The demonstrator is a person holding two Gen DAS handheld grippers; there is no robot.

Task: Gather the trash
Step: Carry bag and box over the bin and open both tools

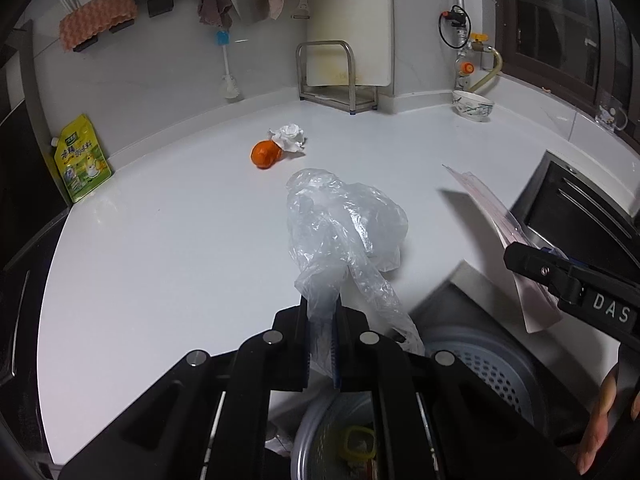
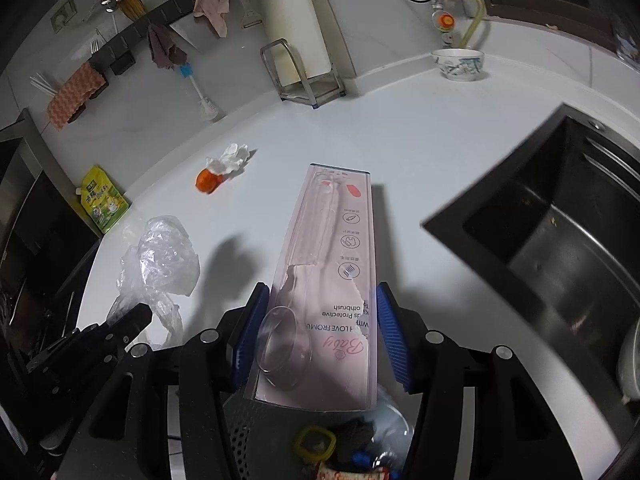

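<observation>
Above the trash bin (image 2: 240, 436), the left gripper (image 1: 322, 320) is pinching a plastic bag (image 1: 340, 224) while the right gripper's (image 2: 316, 332) spread jaws are loosely bracketing a toothbrush package (image 2: 332, 280), both poised for dropping.

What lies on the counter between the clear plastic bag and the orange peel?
Nothing: in the left wrist view, only bare white counter separates the clear plastic bag, pinched by the left gripper, from the orange peel.

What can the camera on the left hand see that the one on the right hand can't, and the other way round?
Only the left view shows the left gripper pinching the clear plastic bag. Only the right view shows the inside of the dark sink and the printed face of the pink toothbrush package between the right gripper fingers. Both show the orange peel, crumpled tissue, bowl and waste basket.
</observation>
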